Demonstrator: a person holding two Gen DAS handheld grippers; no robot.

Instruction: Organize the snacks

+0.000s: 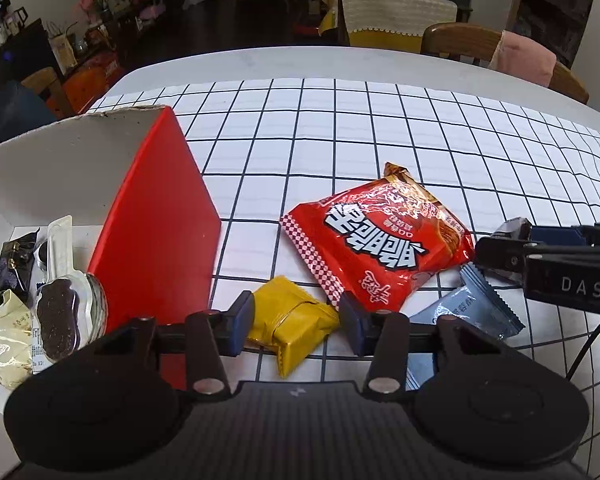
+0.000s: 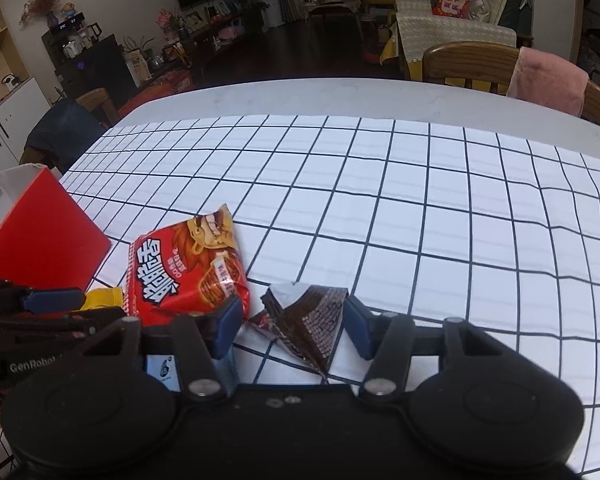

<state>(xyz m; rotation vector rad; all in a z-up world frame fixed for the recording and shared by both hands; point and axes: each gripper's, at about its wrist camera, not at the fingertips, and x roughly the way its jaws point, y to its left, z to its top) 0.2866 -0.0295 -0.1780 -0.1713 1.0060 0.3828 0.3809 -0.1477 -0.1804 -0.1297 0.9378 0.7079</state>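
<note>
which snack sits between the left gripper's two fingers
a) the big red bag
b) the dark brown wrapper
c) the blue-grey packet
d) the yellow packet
d: in the left wrist view the yellow packet lies right between the fingers of the left gripper, with the big red bag beyond it and the blue-grey packet off to the right side.

Left hand-held gripper [image 1: 296, 324]: matte black body, blue pads, silver pivot screws; right hand-held gripper [image 2: 292, 328] alike, white "DAS" lettering.
</note>
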